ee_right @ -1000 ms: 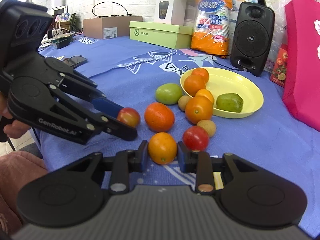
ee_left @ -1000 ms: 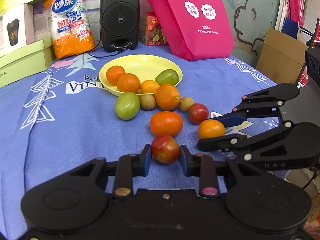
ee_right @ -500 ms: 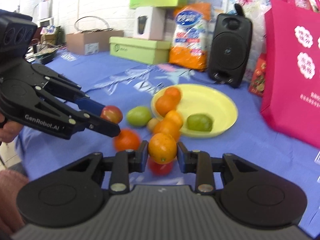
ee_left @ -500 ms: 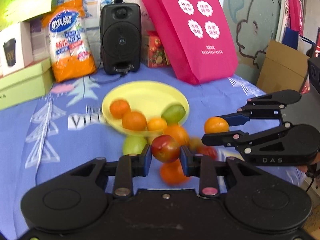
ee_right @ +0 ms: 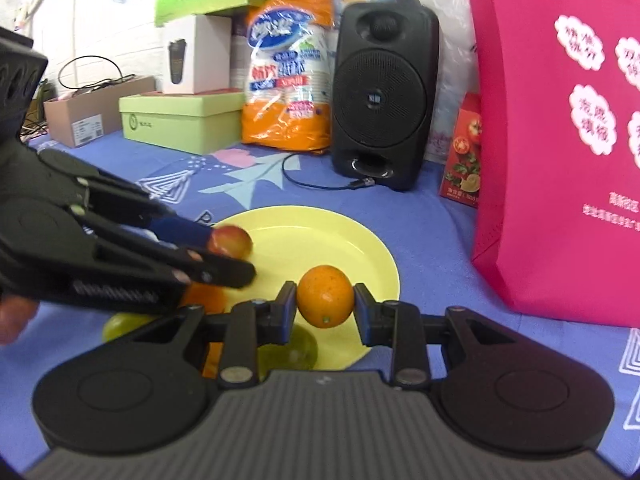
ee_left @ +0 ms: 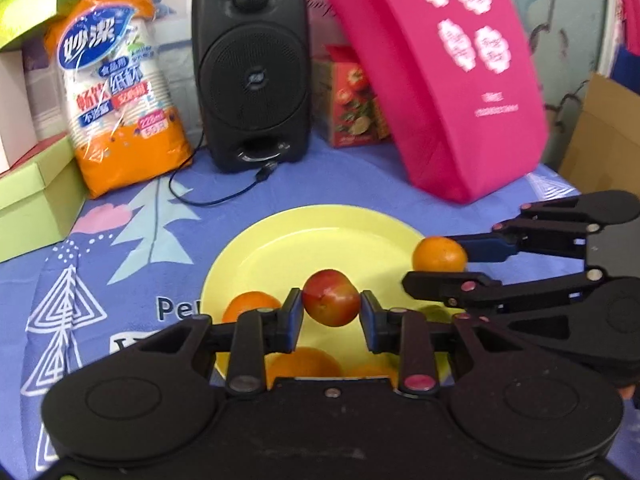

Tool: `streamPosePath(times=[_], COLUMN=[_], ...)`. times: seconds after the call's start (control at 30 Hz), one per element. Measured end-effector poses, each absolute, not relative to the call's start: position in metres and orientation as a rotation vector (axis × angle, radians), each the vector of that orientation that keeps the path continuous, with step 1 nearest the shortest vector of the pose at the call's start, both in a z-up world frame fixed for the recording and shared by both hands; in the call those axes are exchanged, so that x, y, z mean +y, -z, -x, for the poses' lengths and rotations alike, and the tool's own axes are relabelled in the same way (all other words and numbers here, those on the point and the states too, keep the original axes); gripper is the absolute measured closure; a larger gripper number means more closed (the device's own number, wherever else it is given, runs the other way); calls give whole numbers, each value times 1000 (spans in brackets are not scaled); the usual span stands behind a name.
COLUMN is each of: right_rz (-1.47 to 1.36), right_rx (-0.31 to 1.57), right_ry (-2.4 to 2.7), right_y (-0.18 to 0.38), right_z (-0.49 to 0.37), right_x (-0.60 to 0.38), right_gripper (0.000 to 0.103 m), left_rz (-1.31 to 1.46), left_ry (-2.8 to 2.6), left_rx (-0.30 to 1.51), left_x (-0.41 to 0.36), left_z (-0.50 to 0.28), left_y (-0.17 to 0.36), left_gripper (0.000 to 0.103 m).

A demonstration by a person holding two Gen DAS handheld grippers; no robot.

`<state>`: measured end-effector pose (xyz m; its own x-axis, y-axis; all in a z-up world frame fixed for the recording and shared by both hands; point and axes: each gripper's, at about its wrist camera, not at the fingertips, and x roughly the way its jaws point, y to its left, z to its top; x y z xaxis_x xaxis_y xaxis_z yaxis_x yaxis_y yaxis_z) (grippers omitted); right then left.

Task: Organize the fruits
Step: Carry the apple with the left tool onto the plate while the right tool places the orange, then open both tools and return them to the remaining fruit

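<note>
Two fruits hang in the air over a yellow plate (ee_left: 256,248): the left tool (ee_left: 331,316) is clamped on a red-and-yellow fruit (ee_left: 331,298), and the right tool (ee_right: 325,307) is pinched tight on a small orange (ee_right: 325,295), each pressed between the pads at its sides so that it can be carried without rolling. Both are held above the plate's open far half, seemingly because that is the free spot for setting them down. The near half is already taken by oranges (ee_left: 251,305) and a green fruit (ee_right: 290,350), which crowd the space under the tools, and one more green fruit (ee_right: 120,325) lies off the plate on the blue-clothed bench (ee_left: 120,248). The two tools sit close together, so each could hinder the other's release. Beyond the plate stand a black speaker (ee_left: 250,68) with its trailing cable (ee_left: 208,196), an orange pack of paper cups (ee_left: 120,88) and a pink bag (ee_left: 452,80), all clear of the drop.
</note>
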<state>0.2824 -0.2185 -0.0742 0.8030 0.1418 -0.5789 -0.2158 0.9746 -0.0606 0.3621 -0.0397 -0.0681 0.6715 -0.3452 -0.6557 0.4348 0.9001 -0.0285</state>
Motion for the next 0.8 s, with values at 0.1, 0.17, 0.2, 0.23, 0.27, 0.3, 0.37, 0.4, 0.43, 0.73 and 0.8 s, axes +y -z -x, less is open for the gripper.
streamPosePath(times=[0.1, 0.17, 0.2, 0.23, 0.27, 0.3, 0.37, 0.4, 0.43, 0.73, 0.8], right_rz=[114, 117, 117, 113, 108, 103, 97, 92, 86, 80, 84], right_rx=[620, 616, 609, 602, 598, 591, 583, 577, 569, 576, 589], right_ry=[-187, -189, -191, -189, -189, -192, -189, -192, -196, -239, -251], right_y=[78, 79, 78, 77, 75, 74, 70, 67, 65, 71, 76], right_z=[-290, -288, -286, -283, -280, -277, -270, -265, -259, -197, -185], right_x=[-221, -222, -222, -224, -225, -227, -228, -230, -232, -236, -232], right_gripper=[73, 73, 71, 69, 69, 69, 69, 69, 69, 62, 59], left_rz=[-98, -94, -100, -103, -101, -95, -84, -75, -65, -60, -54], left_ry=[431, 412, 403, 400, 397, 390, 380, 376, 373, 373, 388], left_rx=[704, 668, 652, 644, 639, 633, 619, 610, 603, 611, 621], left_x=[-33, -28, -26, -23, -20, -17, -9, -5, -1, 24, 26], left_z=[-365, -362, -359, -356, -353, -347, -334, -327, -319, -252, -239], left_y=[69, 64, 62, 59, 56, 53, 47, 44, 42, 47, 51], left_gripper=[53, 31, 28, 28, 28, 28, 28, 28, 28, 28, 28])
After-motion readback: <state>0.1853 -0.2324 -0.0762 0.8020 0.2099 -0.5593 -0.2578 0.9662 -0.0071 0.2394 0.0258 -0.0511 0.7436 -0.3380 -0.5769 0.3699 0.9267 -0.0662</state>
